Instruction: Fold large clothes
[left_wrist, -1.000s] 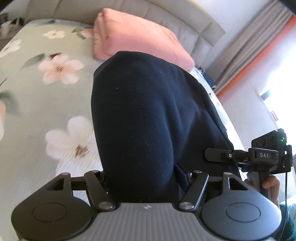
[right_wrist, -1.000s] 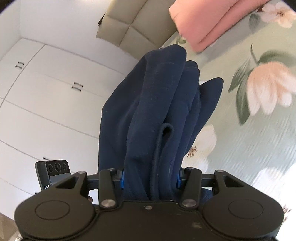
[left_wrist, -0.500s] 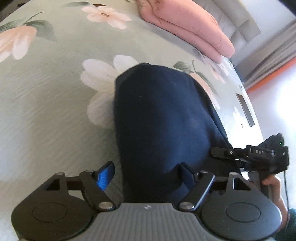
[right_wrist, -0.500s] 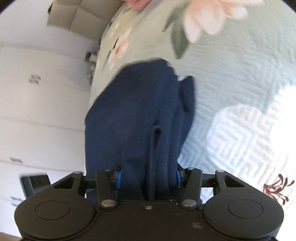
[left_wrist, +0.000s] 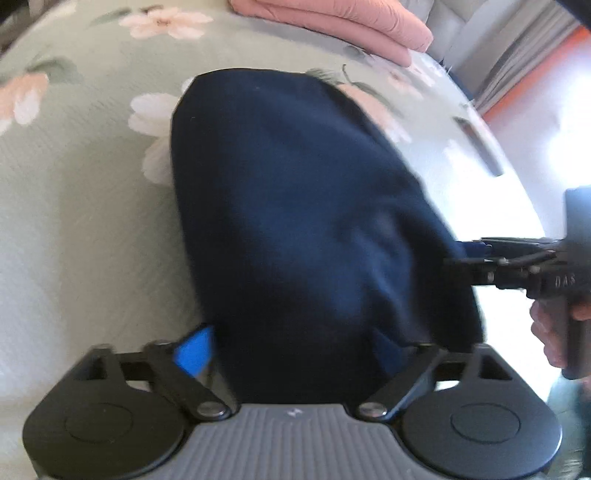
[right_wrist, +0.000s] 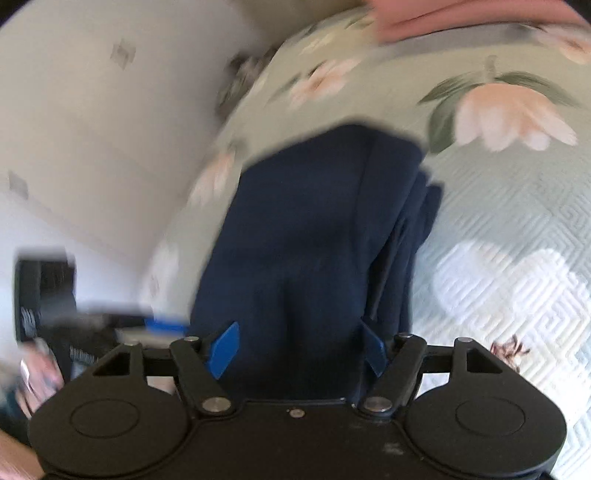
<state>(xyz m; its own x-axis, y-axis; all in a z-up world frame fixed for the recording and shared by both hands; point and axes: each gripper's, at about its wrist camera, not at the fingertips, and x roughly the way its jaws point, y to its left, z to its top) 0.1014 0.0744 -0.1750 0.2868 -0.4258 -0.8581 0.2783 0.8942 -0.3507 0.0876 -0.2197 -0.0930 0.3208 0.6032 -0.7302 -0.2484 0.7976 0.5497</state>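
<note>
**Tongs let go of the navy garment on the bed**

Lying folded on the bed (left_wrist: 74, 229) is one navy garment (left_wrist: 295, 221), a thick many-layered bundle resting on the pale green bedspread printed with pink and white flowers. One folded pink blanket (left_wrist: 332, 18) sits farther up the bed, well apart from the garment. There are two tongs, one at each near corner of the bundle.

The left tongs (left_wrist: 295, 350) stand spread very wide, having just been opening. The garment's near edge lies between the fingers, but the blue pad (left_wrist: 194, 350) on the left side stands clear of the cloth with bedspread showing beside it; the other pad is mostly hidden behind the fabric. Nothing is gripped here.

The right tongs (right_wrist: 295, 350) are also spread wide and have just been opening. The garment's folded edge sits between them, and both blue pads (right_wrist: 223, 349) are turned outward and off the cloth, so the bundle is released and rests on the bed by its own weight. In the left wrist view the right tongs (left_wrist: 465, 254) show side-on at the garment's right edge, held by a hand (left_wrist: 550, 332).

The letters "DAS" can be read on the side of that right unit. Other printing on the left unit, seen from the right wrist camera, is too blurred to read.
</note>
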